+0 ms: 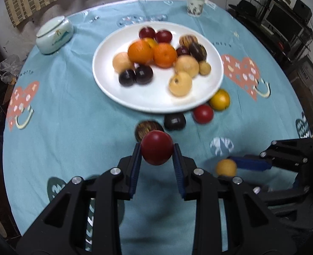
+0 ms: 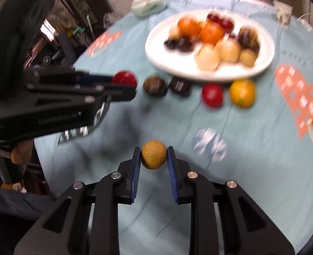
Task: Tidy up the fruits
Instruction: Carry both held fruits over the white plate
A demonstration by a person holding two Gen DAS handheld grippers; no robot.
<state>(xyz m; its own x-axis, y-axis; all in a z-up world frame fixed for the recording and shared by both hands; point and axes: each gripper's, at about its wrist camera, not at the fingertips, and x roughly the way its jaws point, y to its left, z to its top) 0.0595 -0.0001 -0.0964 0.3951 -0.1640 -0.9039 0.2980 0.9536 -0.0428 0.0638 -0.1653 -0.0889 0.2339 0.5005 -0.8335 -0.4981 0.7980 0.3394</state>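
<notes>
I hold a round dark-red fruit (image 1: 157, 148) pinched in my left gripper (image 1: 156, 155) and a small round yellow fruit (image 2: 153, 154) pinched in my right gripper (image 2: 153, 156), both above the blue cloth table (image 1: 71, 106). I think I am carrying them to the big white plate (image 1: 152, 99) of fruits. Next I must reach over its rim and let go softly.

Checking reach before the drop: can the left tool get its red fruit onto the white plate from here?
Probably yes. The left tool holds the red fruit above the cloth, and only low loose fruit lies before the plate, whose near side is bare.
</notes>
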